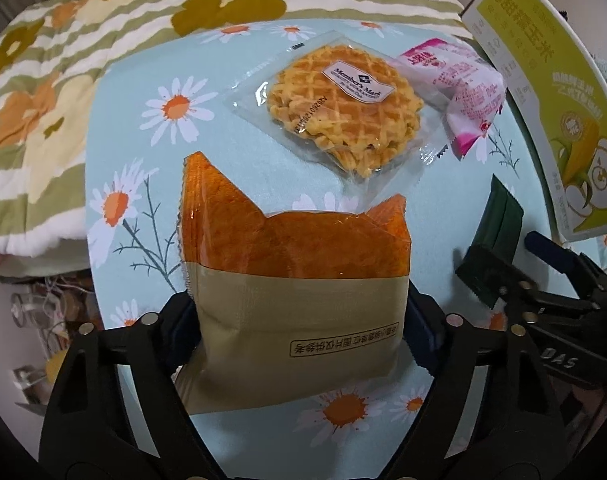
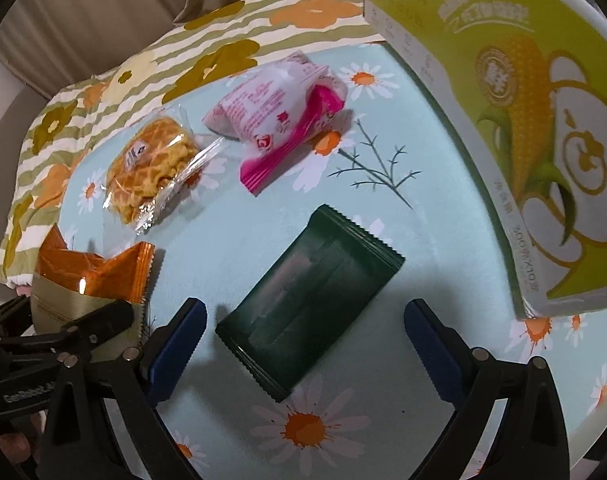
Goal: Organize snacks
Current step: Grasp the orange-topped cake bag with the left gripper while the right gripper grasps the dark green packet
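The left wrist camera looks steeply down along its own gripper [image 1: 299, 320] from close above the worktop [image 1: 231, 152], the orange snack packet [image 1: 295, 256] filling the near field. The right wrist camera also faces steeply down from close by, set further right over the dark green packet [image 2: 309, 296]. Both views share the waffle packet [image 1: 343, 108], the pink packet [image 1: 459, 80], the corn box [image 1: 543, 80] and the flowered quilt [image 1: 103, 32] behind.

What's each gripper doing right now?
Left gripper: closed on the orange-and-tan snack packet.
Right gripper: open, straddling the dark green packet, not gripping it.
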Motion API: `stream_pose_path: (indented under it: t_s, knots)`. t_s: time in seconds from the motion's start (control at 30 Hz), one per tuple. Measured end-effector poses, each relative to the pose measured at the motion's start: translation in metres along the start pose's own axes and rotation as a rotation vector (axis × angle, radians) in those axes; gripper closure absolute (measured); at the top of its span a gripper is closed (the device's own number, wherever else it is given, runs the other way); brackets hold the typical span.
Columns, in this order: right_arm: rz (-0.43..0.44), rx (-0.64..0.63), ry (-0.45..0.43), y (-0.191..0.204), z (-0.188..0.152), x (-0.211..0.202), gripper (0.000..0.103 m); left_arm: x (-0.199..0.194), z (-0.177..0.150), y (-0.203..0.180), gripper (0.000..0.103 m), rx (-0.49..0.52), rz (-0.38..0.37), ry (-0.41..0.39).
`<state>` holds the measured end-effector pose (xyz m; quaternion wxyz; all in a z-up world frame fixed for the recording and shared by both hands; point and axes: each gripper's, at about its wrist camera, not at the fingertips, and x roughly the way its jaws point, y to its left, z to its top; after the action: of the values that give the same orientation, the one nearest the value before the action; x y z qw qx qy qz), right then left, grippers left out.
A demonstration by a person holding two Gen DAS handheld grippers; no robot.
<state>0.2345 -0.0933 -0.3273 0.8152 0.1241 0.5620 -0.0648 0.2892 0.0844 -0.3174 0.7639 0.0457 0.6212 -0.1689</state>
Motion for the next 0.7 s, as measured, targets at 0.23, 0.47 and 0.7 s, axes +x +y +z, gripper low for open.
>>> stream_pose_path:
  t_s: [0.23,0.47,0.7]
  knots:
    - [-0.04,-0.12,-0.042,0.02,0.004,0.002,0.034,-0.004,-0.008,0.01,0.022,-0.032,-0.014,0.003]
    - [-0.052,-0.195,-0.081,0.026,-0.001,0.002,0.054,-0.006,-0.009,0.012,0.022,-0.037,-0.022,-0.003]
    - [0.006,-0.169,-0.106,0.02,0.001,-0.003,0.057,-0.014,-0.008,0.01,0.023,-0.028,-0.026,-0.015]
